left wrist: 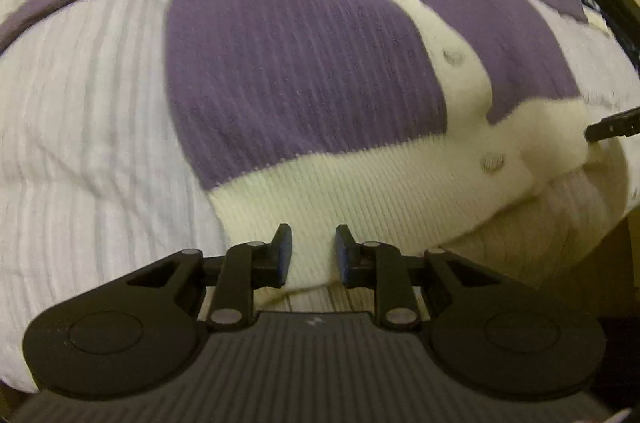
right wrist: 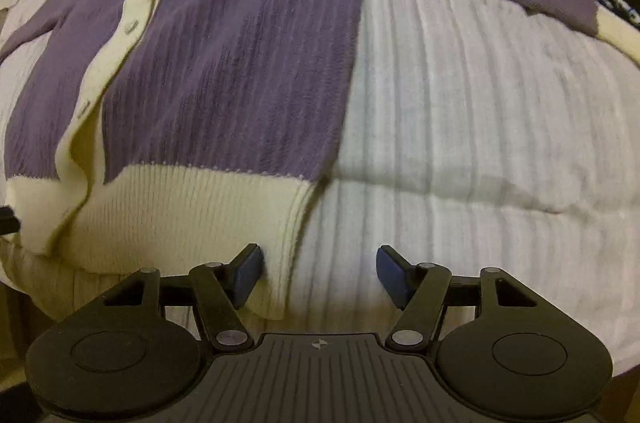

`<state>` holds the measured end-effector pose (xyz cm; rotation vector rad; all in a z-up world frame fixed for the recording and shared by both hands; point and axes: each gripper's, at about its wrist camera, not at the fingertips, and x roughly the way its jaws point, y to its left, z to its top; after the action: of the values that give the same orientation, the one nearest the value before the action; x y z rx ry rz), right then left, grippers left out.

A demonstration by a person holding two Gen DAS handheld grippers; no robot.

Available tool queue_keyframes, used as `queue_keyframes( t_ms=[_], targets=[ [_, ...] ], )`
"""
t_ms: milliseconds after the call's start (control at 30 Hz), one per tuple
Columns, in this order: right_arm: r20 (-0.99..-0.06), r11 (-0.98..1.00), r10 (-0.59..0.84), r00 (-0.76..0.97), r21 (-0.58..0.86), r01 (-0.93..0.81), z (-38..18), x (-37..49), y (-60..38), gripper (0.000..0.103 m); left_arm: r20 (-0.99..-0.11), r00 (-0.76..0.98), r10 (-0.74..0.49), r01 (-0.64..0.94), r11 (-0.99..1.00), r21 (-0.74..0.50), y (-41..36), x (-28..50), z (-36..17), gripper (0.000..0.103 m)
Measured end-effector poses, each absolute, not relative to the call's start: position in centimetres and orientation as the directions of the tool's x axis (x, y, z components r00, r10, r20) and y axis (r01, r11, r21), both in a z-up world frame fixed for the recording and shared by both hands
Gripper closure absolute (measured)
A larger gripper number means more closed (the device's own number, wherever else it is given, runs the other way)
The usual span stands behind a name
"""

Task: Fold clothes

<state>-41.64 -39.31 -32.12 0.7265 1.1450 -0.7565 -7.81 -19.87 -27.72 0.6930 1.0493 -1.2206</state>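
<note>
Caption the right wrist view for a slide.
Open right gripper at cream hem corner of purple cardigan.

Purple ribbed cardigan point(left wrist: 304, 63) — cream hem, placket, cuffs — pale white striped bedspread point(left wrist: 80, 143), black grippers' blue-padded fingers point(right wrist: 246, 275)

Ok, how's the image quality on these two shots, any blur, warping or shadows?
Left wrist view: the cardigan is softened by motion blur, and fisheye bulges the bedspread. Right wrist view: knit ribs look sharper, a soft shadow crosses the bedspread, corners go dark.
</note>
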Motion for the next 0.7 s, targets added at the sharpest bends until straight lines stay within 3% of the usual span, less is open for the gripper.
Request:
queue_keyframes(
  t_ms=[233, 500, 700],
  targets=[
    [-0.906, 0.594, -0.281, 0.317, 0.095, 0.799, -29.8, -37.9, -46.4, 0.039, -0.848, 0.041, -0.528, 0.958, 0.263, -0.117, -27.5, -3.1, -25.7, 0.081],
    [-0.798, 0.745, -0.382, 0.467, 0.034, 0.666, -28.6, -28.4, -56.4, 0.039, -0.788, 0.092, -0.609, 0.986, 0.166, -0.014, -41.4, 2.4, -26.3, 0.066],
    [-0.765, 0.846, -0.384, 0.518, -0.066, 0.529, -30.9, -20.6, -62.5, 0.039, -0.757, 0.102, -0.646, 0.994, 0.087, 0.06, -49.2, 5.1, -27.5, 0.063]
  ],
)
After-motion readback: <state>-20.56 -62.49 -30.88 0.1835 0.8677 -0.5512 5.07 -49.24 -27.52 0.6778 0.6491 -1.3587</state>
